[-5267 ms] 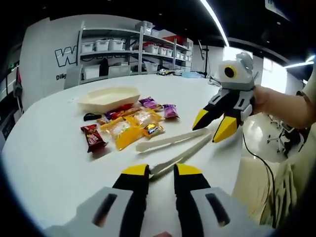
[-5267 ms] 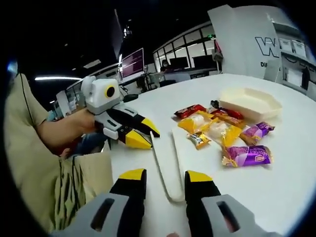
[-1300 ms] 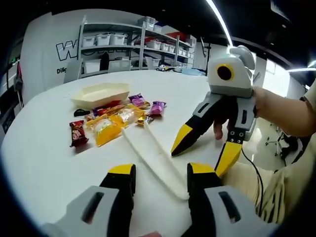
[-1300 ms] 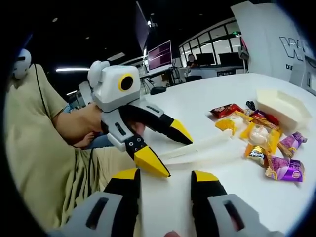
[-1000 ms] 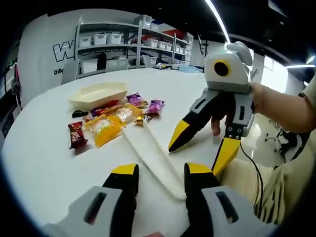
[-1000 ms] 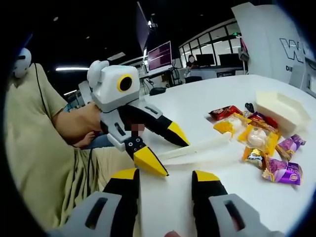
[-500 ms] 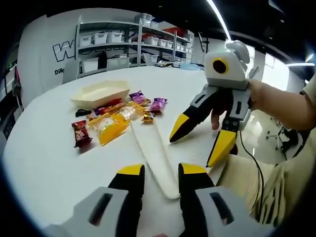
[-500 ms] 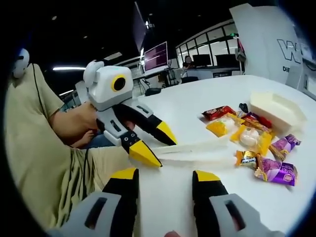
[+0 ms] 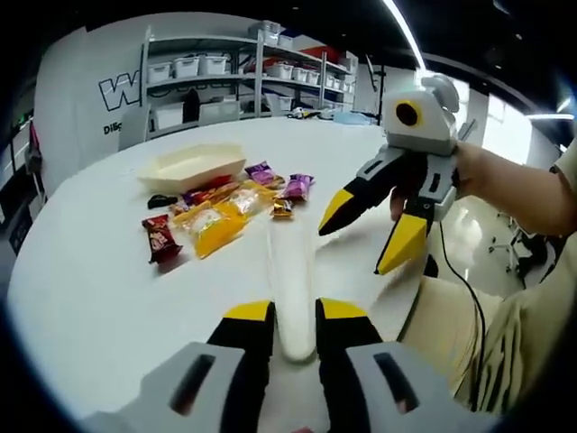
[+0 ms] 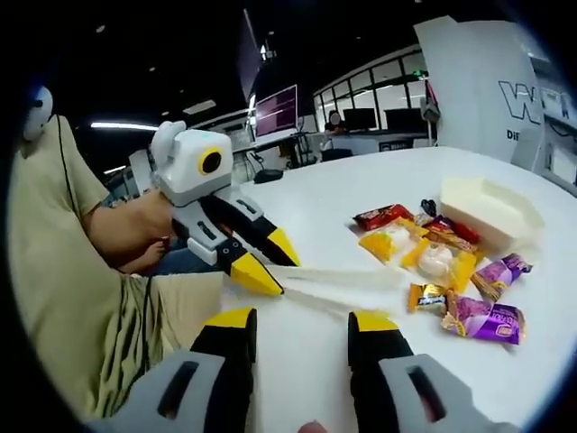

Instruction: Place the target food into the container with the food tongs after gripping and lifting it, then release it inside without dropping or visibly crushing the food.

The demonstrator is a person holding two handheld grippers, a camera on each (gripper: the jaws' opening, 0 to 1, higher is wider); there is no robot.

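White food tongs (image 9: 293,271) lie on the white table (image 9: 81,289), their arms pointing at a pile of wrapped snacks. My left gripper (image 9: 295,311) is shut on the tongs' hinge end, and in the right gripper view the left gripper (image 10: 270,257) holds the tongs (image 10: 343,275) between its yellow tips. My right gripper (image 10: 302,320) is open with nothing between its jaws; in the left gripper view the right gripper (image 9: 365,234) hovers to the right of the tongs. A cream boat-shaped container (image 9: 189,167) stands behind the snacks.
The pile holds a red pack (image 9: 160,239), a yellow pack (image 9: 216,225) and purple packs (image 9: 296,187). Seen from the right gripper, a purple pack (image 10: 482,317) lies nearest and the container (image 10: 491,203) is far right. The table edge and a person's clothing (image 10: 108,343) are close.
My left jaws have narrowed onto the tongs' hinge end and the tongs' arms have come together. The right gripper has drawn back slightly from the tongs.
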